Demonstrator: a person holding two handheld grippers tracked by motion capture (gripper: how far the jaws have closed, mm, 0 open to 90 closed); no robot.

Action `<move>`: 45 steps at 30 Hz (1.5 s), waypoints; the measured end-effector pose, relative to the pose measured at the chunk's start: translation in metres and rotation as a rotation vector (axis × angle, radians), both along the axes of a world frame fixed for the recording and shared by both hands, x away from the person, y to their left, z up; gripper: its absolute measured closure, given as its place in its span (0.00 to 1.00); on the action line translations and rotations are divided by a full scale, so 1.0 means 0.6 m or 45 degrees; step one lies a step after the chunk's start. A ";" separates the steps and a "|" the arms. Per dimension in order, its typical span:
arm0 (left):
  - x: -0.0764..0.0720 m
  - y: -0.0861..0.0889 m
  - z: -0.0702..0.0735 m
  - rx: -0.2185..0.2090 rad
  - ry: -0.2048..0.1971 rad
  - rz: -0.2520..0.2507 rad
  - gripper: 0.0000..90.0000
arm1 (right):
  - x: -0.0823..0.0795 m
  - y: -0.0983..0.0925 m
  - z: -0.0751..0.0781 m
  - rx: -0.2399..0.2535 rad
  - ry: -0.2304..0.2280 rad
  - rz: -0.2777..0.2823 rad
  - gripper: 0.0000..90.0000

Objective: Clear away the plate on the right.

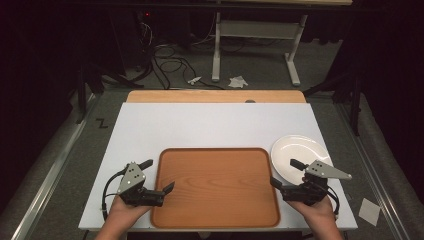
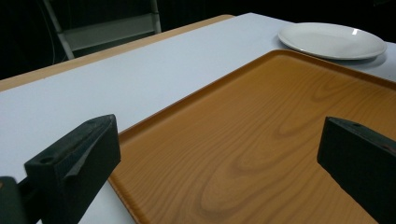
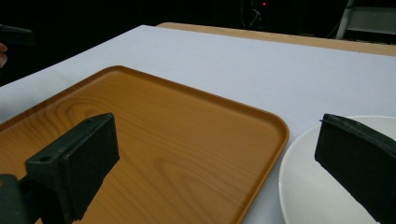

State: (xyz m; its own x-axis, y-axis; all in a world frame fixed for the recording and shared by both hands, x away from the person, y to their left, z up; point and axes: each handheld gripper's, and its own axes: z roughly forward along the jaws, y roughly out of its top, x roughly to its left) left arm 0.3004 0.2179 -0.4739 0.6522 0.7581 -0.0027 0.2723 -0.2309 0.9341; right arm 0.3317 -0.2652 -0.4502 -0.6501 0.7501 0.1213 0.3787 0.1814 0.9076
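- Left gripper [image 1: 157,175], lower left of the high view: held in the left hand [image 1: 120,212], jaws spread wide and holding nothing. One jaw reaches over the tray's left rim; the other is over the white tabletop. It points toward the upper right of the frame.
- Right gripper [image 1: 285,172], lower right of the high view: held in the right hand [image 1: 316,212], jaws likewise parted and empty. One jaw is at the tray's right rim, the other over the plate. It points toward the upper left.
- Tray [image 1: 216,187], lower centre of the high view: wood-grain, rectangular with rounded corners, lying flat between the two grippers. Its long axis runs left to right across the frame. In the left gripper view its rim [image 2: 187,100] crosses the frame diagonally.
- Plate [image 1: 295,150], right of centre: white, round, just beside the tray's upper right corner; whether they touch cannot be told.
- Table [image 1: 210,122]: white surface bearing tray and plate, with a wooden strip along its far edge.
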 end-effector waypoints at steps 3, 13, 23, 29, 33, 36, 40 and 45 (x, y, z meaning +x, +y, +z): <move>0.001 0.001 0.001 -0.008 0.000 0.004 0.00 | 0.000 -0.010 0.002 -0.001 -0.003 -0.027 0.01; 0.003 0.004 0.002 -0.041 -0.013 0.012 0.01 | 0.001 -0.053 0.008 0.016 -0.011 -0.123 0.01; 0.009 0.011 0.004 -0.066 -0.037 0.047 0.04 | -0.004 -0.093 0.011 0.021 0.009 -0.220 0.01; 0.014 0.011 0.008 -0.067 -0.040 0.041 0.01 | -0.004 -0.123 0.009 0.032 0.034 -0.275 0.01; 0.015 0.014 0.010 -0.085 -0.043 0.043 0.01 | -0.005 -0.141 0.006 0.043 0.047 -0.322 0.01; 0.017 0.017 0.012 -0.098 -0.045 0.050 0.01 | -0.006 -0.148 0.005 0.039 0.048 -0.332 0.01; 0.018 0.018 0.011 -0.101 -0.041 0.044 0.01 | -0.008 -0.160 0.004 0.047 0.052 -0.362 0.01; 0.018 0.015 0.011 -0.093 -0.045 0.026 0.01 | -0.008 -0.166 0.000 0.056 0.068 -0.381 0.01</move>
State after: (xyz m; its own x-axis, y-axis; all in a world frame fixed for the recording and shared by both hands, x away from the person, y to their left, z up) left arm 0.3114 0.2270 -0.4674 0.6373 0.7698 -0.0356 0.2429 -0.1568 0.9573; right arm 0.3272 -0.3649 -0.4499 -0.3927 0.9007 0.1858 0.4570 0.0158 0.8893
